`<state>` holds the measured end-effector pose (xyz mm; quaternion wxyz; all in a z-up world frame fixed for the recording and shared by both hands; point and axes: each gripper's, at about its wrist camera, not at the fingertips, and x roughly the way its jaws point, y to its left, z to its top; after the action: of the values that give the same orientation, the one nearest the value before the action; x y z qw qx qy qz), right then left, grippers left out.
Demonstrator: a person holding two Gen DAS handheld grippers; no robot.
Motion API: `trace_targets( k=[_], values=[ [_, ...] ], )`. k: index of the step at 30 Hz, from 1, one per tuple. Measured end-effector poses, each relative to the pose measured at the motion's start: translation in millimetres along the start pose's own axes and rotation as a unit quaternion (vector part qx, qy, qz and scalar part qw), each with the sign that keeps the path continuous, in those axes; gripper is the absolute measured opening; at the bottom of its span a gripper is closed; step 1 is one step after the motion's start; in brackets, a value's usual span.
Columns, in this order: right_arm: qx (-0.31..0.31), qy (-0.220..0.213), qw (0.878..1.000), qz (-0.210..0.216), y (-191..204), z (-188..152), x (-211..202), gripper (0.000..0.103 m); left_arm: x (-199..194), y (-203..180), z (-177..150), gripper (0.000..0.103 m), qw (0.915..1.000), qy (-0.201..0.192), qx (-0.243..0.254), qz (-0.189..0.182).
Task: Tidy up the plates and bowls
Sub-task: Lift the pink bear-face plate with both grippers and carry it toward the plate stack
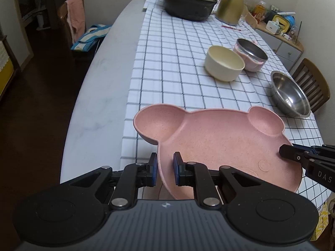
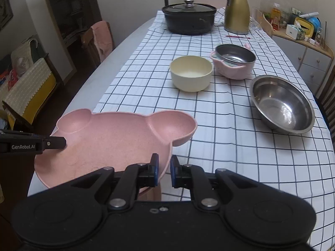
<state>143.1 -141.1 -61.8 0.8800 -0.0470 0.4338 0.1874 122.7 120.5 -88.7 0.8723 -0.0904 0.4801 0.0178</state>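
Observation:
A pink bear-shaped divided plate [image 1: 219,144] is held above the near end of the table; it also shows in the right wrist view [image 2: 117,142]. My left gripper [image 1: 165,167] straddles its left rim, one finger on each side. My right gripper [image 2: 163,170] straddles its right rim the same way; it also shows in the left wrist view [image 1: 281,151]. A cream bowl [image 2: 191,72], a pink bowl with a steel insert [image 2: 234,60] and a steel bowl [image 2: 282,104] stand on the checked cloth beyond.
A black lidded pot [image 2: 189,18] and a gold jug [image 2: 237,10] stand at the far end of the table. Chairs stand along both sides. A cabinet [image 2: 303,48] with clutter is at the right.

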Motion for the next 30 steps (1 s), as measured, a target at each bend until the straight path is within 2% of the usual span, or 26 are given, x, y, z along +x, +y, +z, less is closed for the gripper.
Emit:
trace_targets(
  k=[11, 15, 30],
  values=[
    [-0.022, 0.0, 1.0, 0.004, 15, -35, 8, 0.012, 4, 8, -37, 0.014, 0.9999, 0.005, 0.003, 0.014],
    [-0.026, -0.005, 1.0, 0.005, 17, -42, 12, 0.012, 7, 9, -39, 0.014, 0.9998, 0.004, 0.005, 0.016],
    [-0.041, 0.019, 0.999, -0.01, 24, -59, 32, 0.013, 19, 9, -48, 0.015, 0.999, 0.003, 0.034, 0.03]
  ],
)
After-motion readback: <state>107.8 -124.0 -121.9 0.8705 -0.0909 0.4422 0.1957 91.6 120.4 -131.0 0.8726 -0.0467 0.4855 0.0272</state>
